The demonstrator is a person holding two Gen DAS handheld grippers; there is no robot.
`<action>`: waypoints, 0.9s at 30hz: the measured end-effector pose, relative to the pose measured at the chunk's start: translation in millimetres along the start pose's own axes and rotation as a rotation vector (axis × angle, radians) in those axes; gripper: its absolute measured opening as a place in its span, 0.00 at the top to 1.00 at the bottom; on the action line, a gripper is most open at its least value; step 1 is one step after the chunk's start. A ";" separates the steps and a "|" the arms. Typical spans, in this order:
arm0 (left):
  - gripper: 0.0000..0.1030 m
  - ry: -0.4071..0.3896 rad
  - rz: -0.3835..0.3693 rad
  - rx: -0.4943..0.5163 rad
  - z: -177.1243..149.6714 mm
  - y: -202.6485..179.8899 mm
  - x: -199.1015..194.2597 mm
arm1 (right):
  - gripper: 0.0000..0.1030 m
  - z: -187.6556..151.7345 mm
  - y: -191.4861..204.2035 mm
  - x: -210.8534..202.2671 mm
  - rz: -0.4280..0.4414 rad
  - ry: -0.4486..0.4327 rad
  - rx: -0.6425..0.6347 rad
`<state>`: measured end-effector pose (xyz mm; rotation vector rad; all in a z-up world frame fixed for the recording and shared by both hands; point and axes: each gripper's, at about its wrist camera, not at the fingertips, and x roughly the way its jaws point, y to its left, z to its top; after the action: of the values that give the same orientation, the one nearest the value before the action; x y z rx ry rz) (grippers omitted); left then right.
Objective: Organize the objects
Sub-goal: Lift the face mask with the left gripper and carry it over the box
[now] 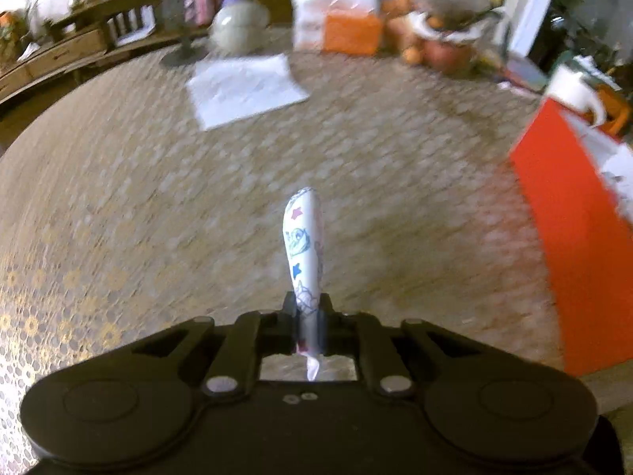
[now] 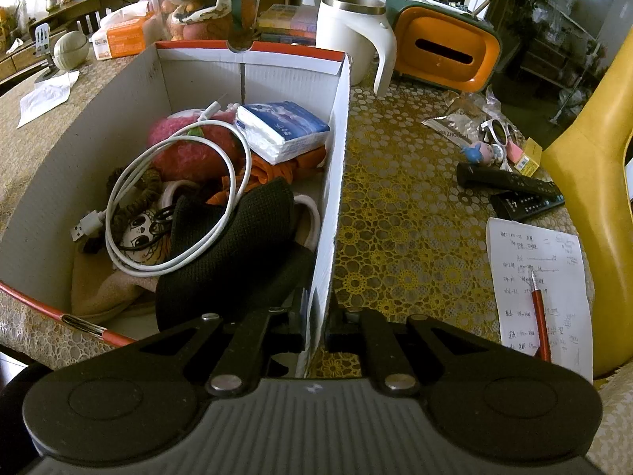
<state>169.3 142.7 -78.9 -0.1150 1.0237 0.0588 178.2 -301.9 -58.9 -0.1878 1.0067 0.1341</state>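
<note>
White patterned packet (image 1: 304, 245) held above the table (image 1: 158, 198).
Left gripper (image 1: 307, 316) jaws clamp it; right gripper (image 2: 316, 330) jaws pinch the box (image 2: 336, 166) wall.

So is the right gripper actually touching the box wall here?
Touching. The right wrist view shows the right gripper closed on the white side wall of the cardboard box, one finger pressed against each face, with no gap visible.

The right gripper (image 2: 316, 330) is clamping the near right wall of the cardboard box (image 2: 334, 182). Inside, a white USB cable (image 2: 174, 206) is lying coiled over a black knit cloth (image 2: 237, 229), beside a tissue pack (image 2: 283, 128). On the lace tablecloth (image 2: 403, 237), a red pen (image 2: 540, 312) is resting on a handwritten sheet (image 2: 554, 261).
</note>
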 end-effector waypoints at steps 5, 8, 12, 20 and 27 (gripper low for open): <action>0.93 -0.074 -0.101 0.088 18.3 -47.5 -30.9 | 0.92 0.2 -0.4 0.1 0.001 -0.001 0.001; 0.93 -0.118 -0.167 0.155 27.7 -82.3 -47.8 | 0.92 -0.1 -0.4 -0.2 0.001 -0.001 0.000; 0.93 -0.151 -0.242 0.245 38.2 -130.7 -62.5 | 0.92 0.8 0.0 0.3 0.002 0.000 -0.001; 0.93 -0.139 -0.313 0.408 40.9 -211.2 -62.0 | 0.92 1.7 0.8 1.4 0.004 -0.001 0.001; 0.93 -0.114 -0.333 0.513 34.8 -260.6 -50.8 | 0.93 1.4 0.4 1.4 0.004 -0.001 0.001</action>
<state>199.2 -111.4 0.2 0.1852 0.8672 -0.4927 180.0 -301.2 -59.4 -0.1845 1.0063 0.1377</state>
